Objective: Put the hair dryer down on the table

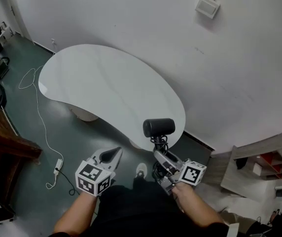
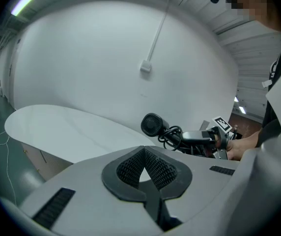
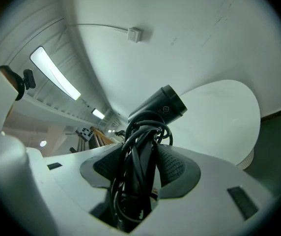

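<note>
Find the right gripper [image 1: 159, 154] clamped on the handle of the black hair dryer [image 1: 158, 127], pads pressed against both sides of the handle and the black cord [image 3: 135, 146] wound round it. Note the barrel uppermost, lying crosswise above the jaws. Place the dryer in the air, not set down on the white kidney-shaped table [image 1: 96, 83], with the barrel overlapping the table's near right edge in the head view. Cannot tell from any view whether directly over the tabletop or just short of it.

Find the left gripper [image 1: 115, 153] beside the right one, apart from the dryer, over the dark green floor [image 1: 42, 191]. Record its jaws together at the tips, nothing between them.

Log a white cable [image 1: 40, 115] on the floor left of the table, running to a power strip [image 1: 58, 166]. Log a small white box [image 1: 207, 6] mounted on the white wall [image 1: 131, 23] behind the table.
</note>
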A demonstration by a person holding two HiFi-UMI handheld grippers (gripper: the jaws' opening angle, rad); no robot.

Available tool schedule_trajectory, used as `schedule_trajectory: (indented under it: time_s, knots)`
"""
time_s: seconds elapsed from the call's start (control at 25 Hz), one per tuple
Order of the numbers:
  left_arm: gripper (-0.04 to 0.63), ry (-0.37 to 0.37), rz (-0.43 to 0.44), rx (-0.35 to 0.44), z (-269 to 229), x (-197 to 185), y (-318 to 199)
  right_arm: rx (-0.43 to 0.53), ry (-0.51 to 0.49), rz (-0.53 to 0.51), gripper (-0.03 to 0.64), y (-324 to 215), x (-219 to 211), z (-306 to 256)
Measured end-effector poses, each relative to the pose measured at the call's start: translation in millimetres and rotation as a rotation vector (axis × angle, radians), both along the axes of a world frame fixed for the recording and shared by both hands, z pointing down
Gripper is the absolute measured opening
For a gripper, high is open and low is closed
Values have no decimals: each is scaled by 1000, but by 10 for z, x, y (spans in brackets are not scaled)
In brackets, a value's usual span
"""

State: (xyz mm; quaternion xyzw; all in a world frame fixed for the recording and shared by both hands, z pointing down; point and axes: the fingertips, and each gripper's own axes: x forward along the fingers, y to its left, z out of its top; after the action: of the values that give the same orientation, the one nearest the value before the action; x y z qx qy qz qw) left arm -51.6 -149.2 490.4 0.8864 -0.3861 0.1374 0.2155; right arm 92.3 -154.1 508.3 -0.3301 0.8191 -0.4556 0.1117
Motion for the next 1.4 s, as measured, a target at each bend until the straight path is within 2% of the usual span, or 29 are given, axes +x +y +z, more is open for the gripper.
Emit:
schedule_trajectory:
  time_s: [0.2, 0.36, 0.48, 0.8, 0.96, 1.12, 1.4]
  knots:
    - [11, -28, -42, -11, 35, 184, -338, -46, 27, -16, 209, -415, 247, 195]
    - [11, -67, -89, -30, 150, 214, -576, -99, 124, -20, 209, -736, 373, 530]
    - [11, -75, -112, -46, 209, 251, -699, -132, 152, -35, 209, -942, 385, 752]
    - [11, -80, -97, -89, 321, 264, -913, -154, 196, -75, 209, -1387, 62, 1037]
    - [11, -83, -45, -80, 266, 250, -1096, -170, 240, -77, 209, -1614, -142, 1224]
    - [11, -104, -14, -94, 331, 85, -1249, -178, 281, -64, 209, -1863, -335, 1383]
    - [11, -96, 2, -115, 423, -249, -1342, -199, 324, -27, 209, -2236, -552, 1589]
